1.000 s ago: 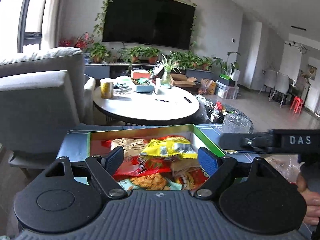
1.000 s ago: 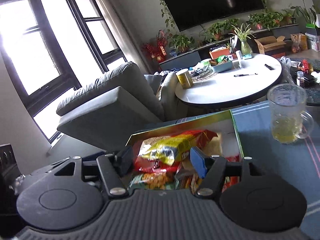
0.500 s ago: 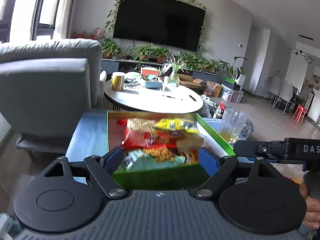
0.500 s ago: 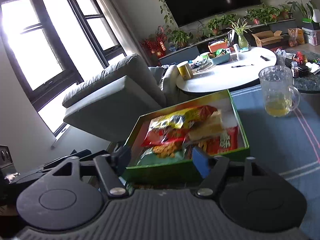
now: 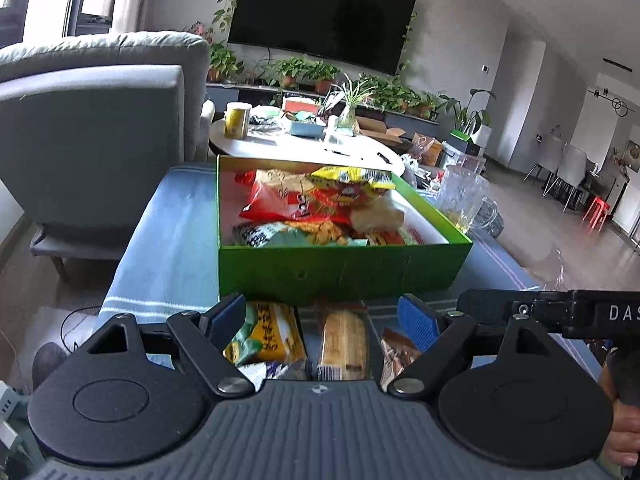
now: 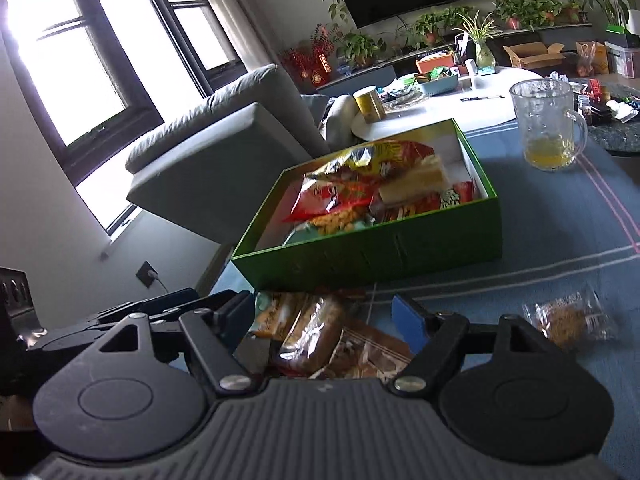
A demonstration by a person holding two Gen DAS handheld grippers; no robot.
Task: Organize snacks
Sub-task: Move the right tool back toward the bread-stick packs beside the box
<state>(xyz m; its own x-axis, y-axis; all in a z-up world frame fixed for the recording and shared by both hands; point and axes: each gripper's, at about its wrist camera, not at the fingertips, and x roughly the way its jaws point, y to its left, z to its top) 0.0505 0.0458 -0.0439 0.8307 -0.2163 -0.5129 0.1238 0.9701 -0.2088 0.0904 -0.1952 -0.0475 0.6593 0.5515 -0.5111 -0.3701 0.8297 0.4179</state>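
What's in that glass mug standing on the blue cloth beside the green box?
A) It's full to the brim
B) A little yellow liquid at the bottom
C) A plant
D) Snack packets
B: the glass mug holds only a shallow yellow layer at its bottom.

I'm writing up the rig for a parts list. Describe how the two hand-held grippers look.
Both look alike. The left gripper has a grey ribbed body, two round black discs at its sides and black linkage arms with silver pivot screws, ending in blue-padded jaws. The right gripper shows the same build. Seen from the left camera, the right gripper's black side bears white letters "DAS". No cables or sleeves are visible.
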